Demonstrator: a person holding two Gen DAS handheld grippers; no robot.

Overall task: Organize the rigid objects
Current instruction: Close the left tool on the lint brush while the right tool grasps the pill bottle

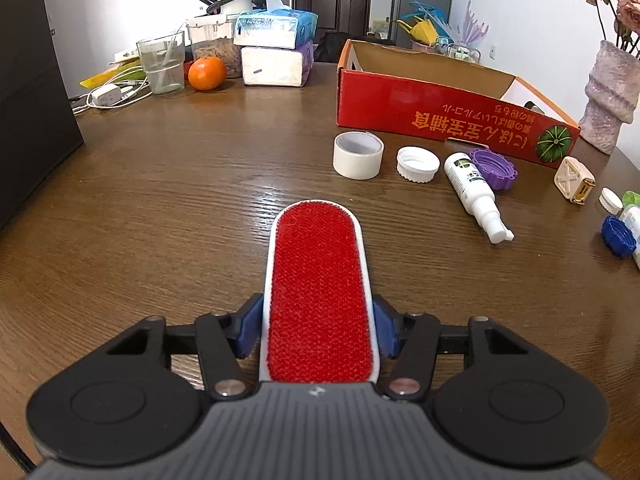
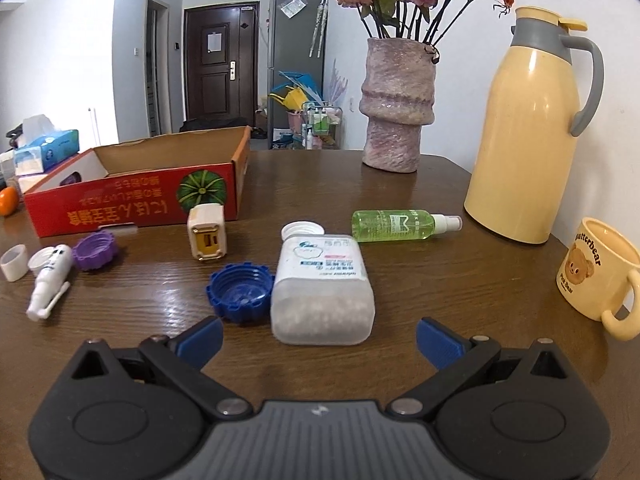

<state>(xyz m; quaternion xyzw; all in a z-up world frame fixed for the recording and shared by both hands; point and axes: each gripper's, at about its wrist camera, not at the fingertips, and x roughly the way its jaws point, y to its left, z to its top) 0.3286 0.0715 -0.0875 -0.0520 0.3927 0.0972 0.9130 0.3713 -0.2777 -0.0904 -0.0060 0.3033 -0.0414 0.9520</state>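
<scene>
Here the left gripper (image 1: 318, 328) pinches the red-faced white plastic lint brush (image 1: 318, 300) lying on the wooden table (image 1: 160, 200), presumably to carry it into the red cardboard box (image 1: 440, 108) at one o'clock, while the right gripper (image 2: 318, 338) stands wide and empty.

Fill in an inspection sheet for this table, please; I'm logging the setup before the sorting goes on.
Surface: brown wooden table, glossy.
Job's things: red lint brush; tape roll; blue cap; frosted bottle; open red box.
Clutter: orange, tissue packs, mug, thermos.
Grippers: left gripper pads against the brush's sides; right gripper open, before the frosted bottle.
Cables: white charger cable.
Surroundings: dark door.
</scene>
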